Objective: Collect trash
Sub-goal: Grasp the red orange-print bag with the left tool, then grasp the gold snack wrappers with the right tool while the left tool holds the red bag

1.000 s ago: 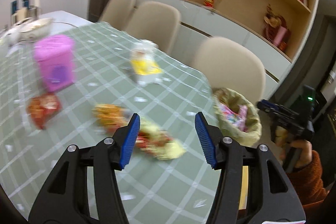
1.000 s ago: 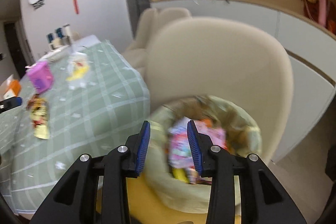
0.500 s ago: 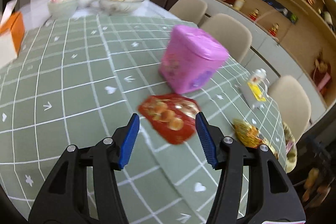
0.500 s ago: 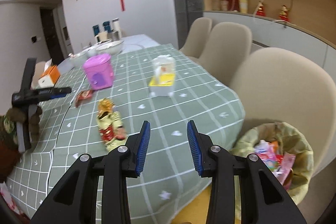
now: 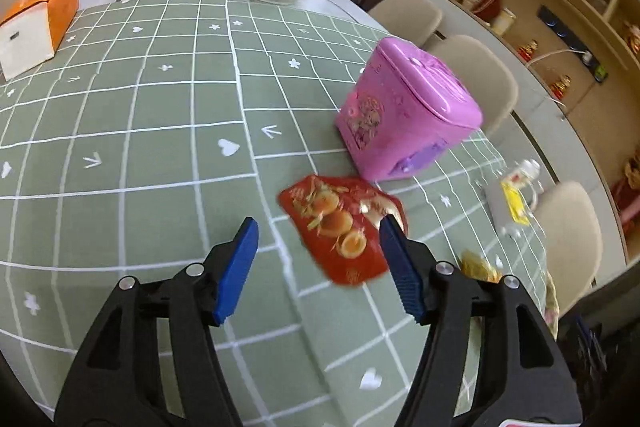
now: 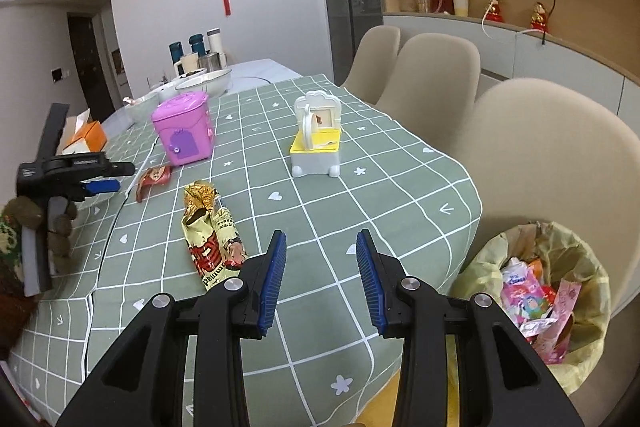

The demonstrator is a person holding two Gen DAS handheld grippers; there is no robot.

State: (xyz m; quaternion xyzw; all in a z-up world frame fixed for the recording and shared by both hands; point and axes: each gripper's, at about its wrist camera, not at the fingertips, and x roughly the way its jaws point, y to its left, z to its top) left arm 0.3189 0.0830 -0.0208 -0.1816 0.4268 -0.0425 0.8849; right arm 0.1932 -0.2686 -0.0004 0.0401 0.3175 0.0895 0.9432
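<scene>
Red crinkled snack wrapper (image 5: 340, 227) lies on the green checked table (image 5: 160, 147) just beyond the left tongs (image 5: 318, 269), whose jaws have just been opening, empty. Only the right view shows the lined bin (image 6: 536, 291); right tongs (image 6: 322, 277) apart, empty.

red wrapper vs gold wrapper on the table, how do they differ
The red wrapper is short, broad and lies flat; the gold wrapper is long, narrow and crumpled at its far end. The red wrapper sits right beside the pink box, in front of the left tongs, whose jaws have just been opening; the gold wrapper lies nearer the right tongs. Both lie loose on the green tablecloth, ungripped.
</scene>
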